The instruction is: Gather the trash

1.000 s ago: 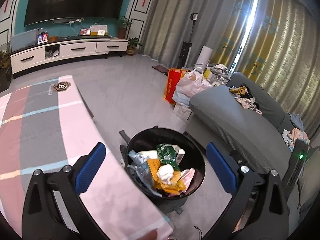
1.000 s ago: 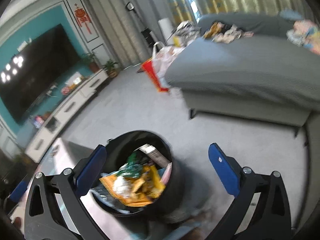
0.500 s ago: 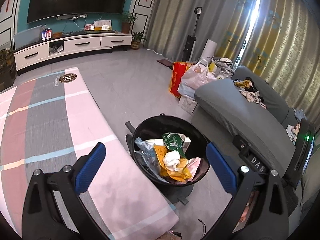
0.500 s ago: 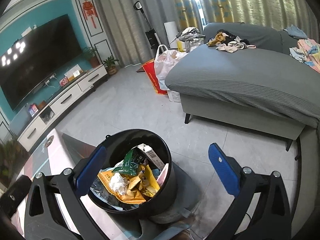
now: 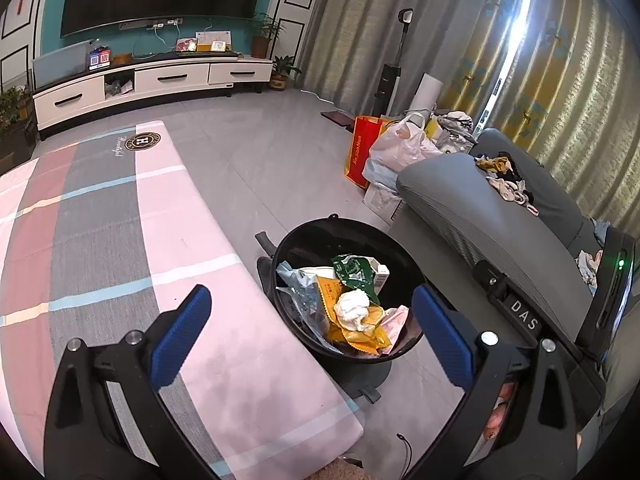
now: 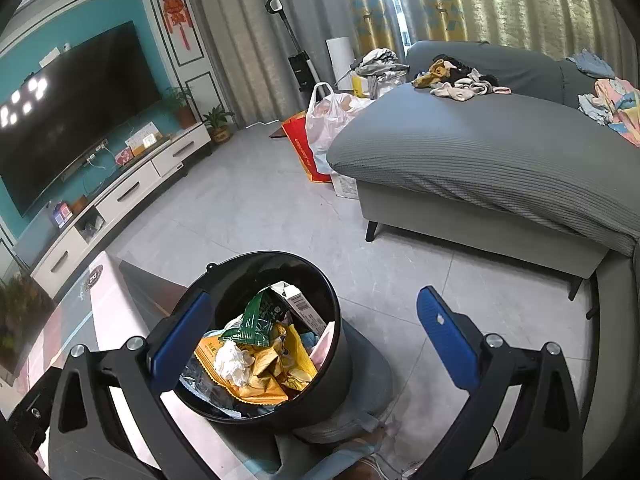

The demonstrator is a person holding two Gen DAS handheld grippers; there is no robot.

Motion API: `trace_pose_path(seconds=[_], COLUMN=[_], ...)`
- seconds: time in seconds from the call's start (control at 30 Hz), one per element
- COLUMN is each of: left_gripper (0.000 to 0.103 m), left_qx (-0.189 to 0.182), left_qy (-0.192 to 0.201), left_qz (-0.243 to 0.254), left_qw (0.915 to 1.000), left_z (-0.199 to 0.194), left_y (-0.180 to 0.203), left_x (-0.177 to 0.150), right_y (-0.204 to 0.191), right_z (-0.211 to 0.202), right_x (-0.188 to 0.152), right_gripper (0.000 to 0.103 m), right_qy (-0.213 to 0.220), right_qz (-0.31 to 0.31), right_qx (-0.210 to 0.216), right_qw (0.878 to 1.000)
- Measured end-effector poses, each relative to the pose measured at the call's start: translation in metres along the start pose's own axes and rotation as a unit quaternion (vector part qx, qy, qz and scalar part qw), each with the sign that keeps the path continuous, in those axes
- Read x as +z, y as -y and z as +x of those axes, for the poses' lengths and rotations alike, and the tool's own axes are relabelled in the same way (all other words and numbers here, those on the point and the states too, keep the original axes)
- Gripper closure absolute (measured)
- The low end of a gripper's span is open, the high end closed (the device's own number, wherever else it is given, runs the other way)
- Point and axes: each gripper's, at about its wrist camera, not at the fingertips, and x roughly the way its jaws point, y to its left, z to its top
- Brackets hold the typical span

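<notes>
Fingers: left gripper [image 5: 307,322] and right gripper [image 6: 310,328] are held wide apart, empty, now raised higher above the bin [image 5: 404,248]. Trash [image 5: 352,308] is heaped inside the bin; table [image 5: 100,216] beside it is bare. Collection is judged nearly complete.

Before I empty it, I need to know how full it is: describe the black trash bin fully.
The black trash bin is round, smooth, plastic-looking and upright on the grey floor beside the table's corner. It is open and lidless, about half full: orange snack wrappers, a green packet, crumpled white tissue and a small carton.
</notes>
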Motion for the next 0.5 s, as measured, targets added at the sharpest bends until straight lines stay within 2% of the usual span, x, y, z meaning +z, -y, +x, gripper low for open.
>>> trace_pose_path(seconds=[0.5], left_gripper=[0.003], left_qx=[-0.005], left_qy=[-0.011], left_qz=[-0.002], left_qw=[0.9999], left_z=[0.005], left_y=[-0.0013], left_x=[-0.0043], right_y=[-0.0016], right_z=[0.0009], right_x=[0.0005], right_gripper=[0.003], right_qy=[-0.006], right_qz=[0.0], right_qx=[0.005], right_qw=[1.0])
